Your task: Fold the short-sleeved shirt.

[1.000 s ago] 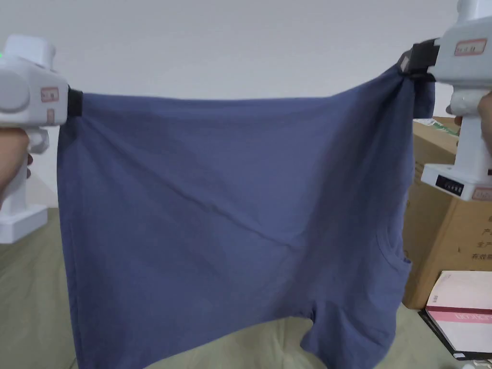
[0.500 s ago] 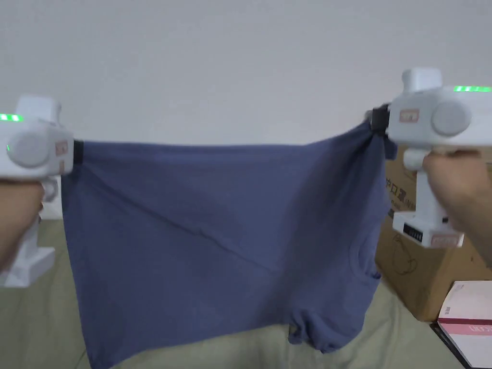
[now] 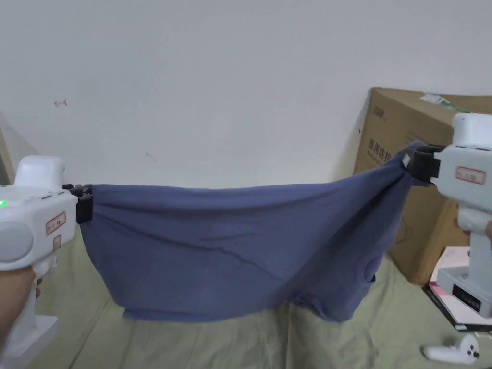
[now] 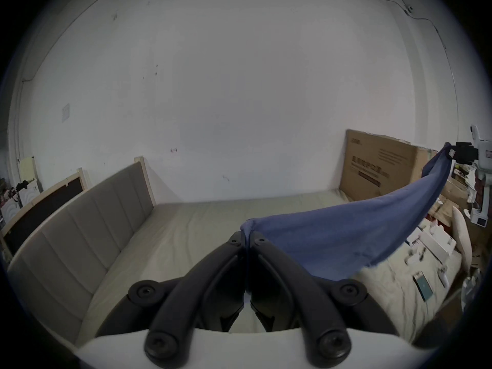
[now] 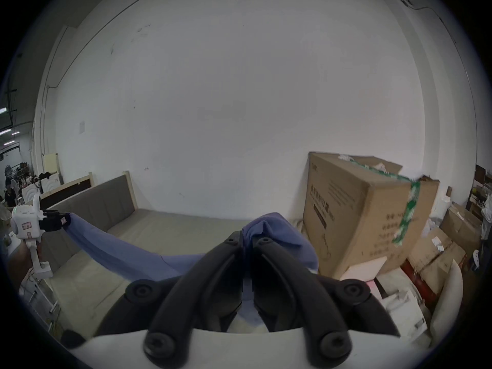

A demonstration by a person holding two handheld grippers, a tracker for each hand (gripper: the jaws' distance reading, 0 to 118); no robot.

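- Head view: a blue short-sleeved shirt (image 3: 230, 254) hangs stretched in the air above a bed (image 3: 202, 341) covered in a pale green sheet. Its lower edge sags close to the sheet; whether it touches cannot be made out.
- The left gripper (image 3: 85, 204) pinches the shirt's upper corner farthest from the cardboard box (image 3: 408, 139). The holding hand (image 3: 14, 298) is cut off by the frame edge.
- The right gripper (image 3: 408, 163) pinches the opposite upper corner, directly in front of the cardboard box. Its white body runs out of frame, and the hand on it shows only as a sliver.
- The shirt's neckline (image 3: 367, 269) shows on the side nearer the box. One sleeve bunches below it; the other sleeve is lost among the folds.
- Left gripper view: the black fingers (image 4: 237, 244) are pressed together on a gathered fold of the shirt (image 4: 346, 231). From there the cloth rises toward the right gripper (image 4: 452, 152), seen small against the cardboard box (image 4: 378, 167).
- Right gripper view: the fingers (image 5: 234, 241) are likewise closed on bunched cloth of the shirt (image 5: 269, 228), just beside the cardboard box (image 5: 359, 215). The shirt runs away from the box to the left gripper (image 5: 64, 221), small and distorted near the frame edge.
- A white handheld controller (image 3: 451, 350) lies on the bed below the box. A pink-and-white flat box (image 3: 444, 271) beside it is largely hidden behind the right gripper's handle.
- The far side of the shirt is hidden.
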